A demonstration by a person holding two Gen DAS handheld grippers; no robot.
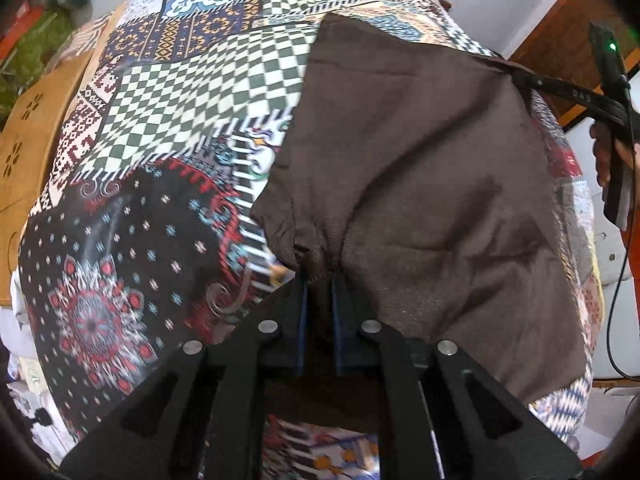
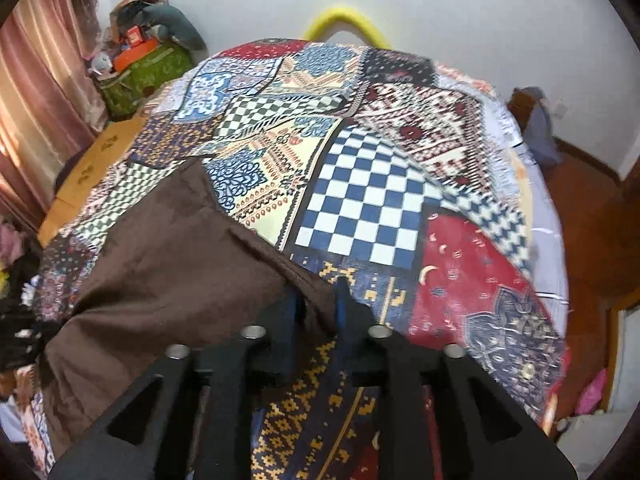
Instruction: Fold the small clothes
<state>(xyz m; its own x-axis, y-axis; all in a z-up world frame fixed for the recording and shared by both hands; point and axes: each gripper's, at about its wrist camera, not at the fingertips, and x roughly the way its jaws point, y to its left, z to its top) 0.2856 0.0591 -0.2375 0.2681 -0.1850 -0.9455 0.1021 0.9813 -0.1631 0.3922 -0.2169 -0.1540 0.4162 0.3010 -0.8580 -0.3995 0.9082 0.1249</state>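
Note:
A brown cloth (image 1: 420, 168) lies spread on a patchwork bedspread (image 1: 168, 92). My left gripper (image 1: 319, 276) is shut on a bunched edge of the cloth, which drapes away to the right. In the left wrist view the right gripper (image 1: 520, 76) shows at the cloth's far right corner, held by a hand. In the right wrist view my right gripper (image 2: 318, 296) is shut on a hemmed corner of the brown cloth (image 2: 168, 272), which stretches down to the left over the bedspread (image 2: 372, 204).
A wooden headboard (image 1: 28, 132) runs along the bed's left side. Bags and clutter (image 2: 140, 60) are piled by a pink curtain (image 2: 36, 92). A yellow hoop (image 2: 344, 20) leans on the white wall. A wooden floor (image 2: 588, 216) lies to the right.

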